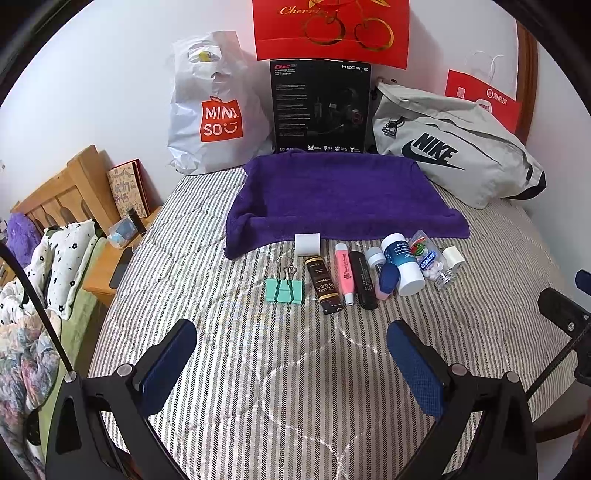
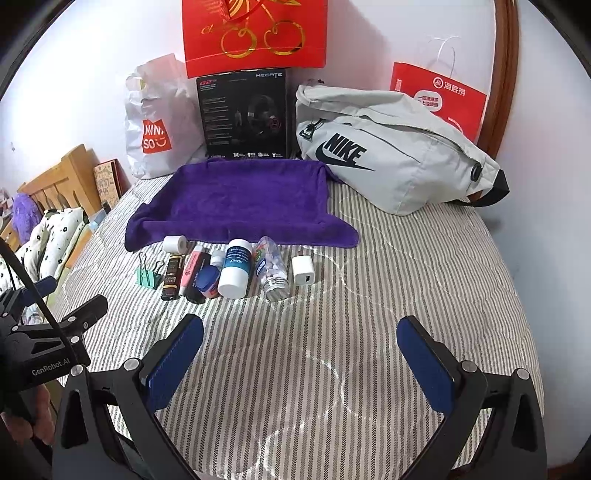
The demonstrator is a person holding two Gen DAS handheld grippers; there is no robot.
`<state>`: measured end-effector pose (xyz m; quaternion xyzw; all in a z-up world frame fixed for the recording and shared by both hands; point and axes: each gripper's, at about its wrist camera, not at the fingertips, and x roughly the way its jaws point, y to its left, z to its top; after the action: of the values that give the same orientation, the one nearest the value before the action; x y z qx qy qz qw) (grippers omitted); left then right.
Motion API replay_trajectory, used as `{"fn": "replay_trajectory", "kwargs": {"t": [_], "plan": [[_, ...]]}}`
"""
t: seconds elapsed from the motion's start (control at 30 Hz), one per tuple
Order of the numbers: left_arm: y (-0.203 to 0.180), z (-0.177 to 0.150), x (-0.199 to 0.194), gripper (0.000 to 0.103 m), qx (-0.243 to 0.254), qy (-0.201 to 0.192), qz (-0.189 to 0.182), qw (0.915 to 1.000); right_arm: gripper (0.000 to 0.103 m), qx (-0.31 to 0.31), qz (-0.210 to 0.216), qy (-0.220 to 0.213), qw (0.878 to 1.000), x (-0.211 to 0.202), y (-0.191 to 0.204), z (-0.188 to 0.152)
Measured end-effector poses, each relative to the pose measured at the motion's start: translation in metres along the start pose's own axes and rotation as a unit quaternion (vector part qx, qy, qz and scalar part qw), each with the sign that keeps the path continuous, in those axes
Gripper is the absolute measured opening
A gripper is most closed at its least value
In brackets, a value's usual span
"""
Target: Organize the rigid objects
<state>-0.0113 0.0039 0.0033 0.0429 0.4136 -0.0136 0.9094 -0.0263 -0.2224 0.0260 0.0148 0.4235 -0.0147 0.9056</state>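
A row of small objects lies on the striped bed in front of a purple towel (image 1: pixel 340 195) (image 2: pixel 236 203): a green binder clip (image 1: pixel 284 290) (image 2: pixel 147 276), a white roll (image 1: pixel 307 243) (image 2: pixel 174 243), a brown packet (image 1: pixel 325 290) (image 2: pixel 171 278), a pink tube (image 1: pixel 343 273), a black stick (image 1: pixel 363 278), a blue-and-white bottle (image 1: pixel 402 264) (image 2: pixel 234 267), a clear bottle of candies (image 1: pixel 430 264) (image 2: pixel 271 269) and a white charger (image 1: pixel 453 256) (image 2: pixel 303 275). My left gripper (image 1: pixel 291 354) and right gripper (image 2: pixel 301 354) are open and empty, short of the row.
Against the wall stand a white Miniso bag (image 1: pixel 218 110), a black box (image 1: pixel 321 107), red bags (image 1: pixel 332 29) (image 2: pixel 439 96) and a grey Nike bag (image 1: pixel 454 151) (image 2: pixel 388 151). A wooden nightstand (image 1: pixel 107 273) and pillows are on the left beside the bed.
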Motion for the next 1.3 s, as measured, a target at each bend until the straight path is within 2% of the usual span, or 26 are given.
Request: {"fn": "replay_trajectory", "kwargs": {"t": [1.3], "plan": [[-0.0003, 0.0008, -0.0022, 0.103, -0.002, -0.002, 0.001, 1.0, 0.103, 0.003, -0.005, 0.006, 1.0, 0.0015, -0.0005, -0.0001]]}}
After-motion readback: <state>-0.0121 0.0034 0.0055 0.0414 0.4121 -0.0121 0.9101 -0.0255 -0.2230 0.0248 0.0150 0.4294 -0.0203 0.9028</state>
